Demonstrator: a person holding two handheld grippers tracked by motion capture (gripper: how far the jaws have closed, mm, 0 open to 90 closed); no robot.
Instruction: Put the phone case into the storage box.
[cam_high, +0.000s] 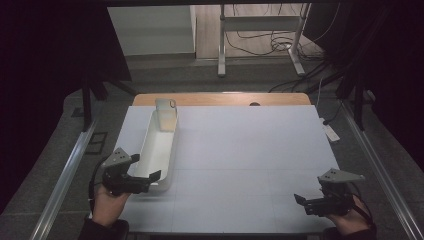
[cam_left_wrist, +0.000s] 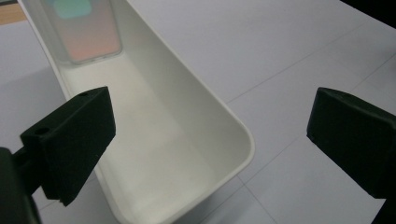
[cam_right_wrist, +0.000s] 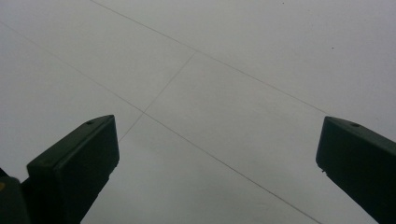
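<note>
A long white tray (cam_high: 171, 155) lies on the left half of the white table, running away from me. A phone-like slab (cam_high: 166, 115) with a pale pastel face leans upright against the tray's far end (cam_left_wrist: 84, 32). My left gripper (cam_high: 146, 181) hovers at the tray's near end, open, its jaws standing either side of the near right corner of the tray (cam_left_wrist: 233, 130). My right gripper (cam_high: 306, 201) is held low over bare table at the near right, open, nothing between its jaws (cam_right_wrist: 210, 154).
The white table top (cam_high: 250, 145) has faint grid lines and a wooden edge at the back. Metal rails run along both sides of the table. A desk frame and cables stand on the floor beyond.
</note>
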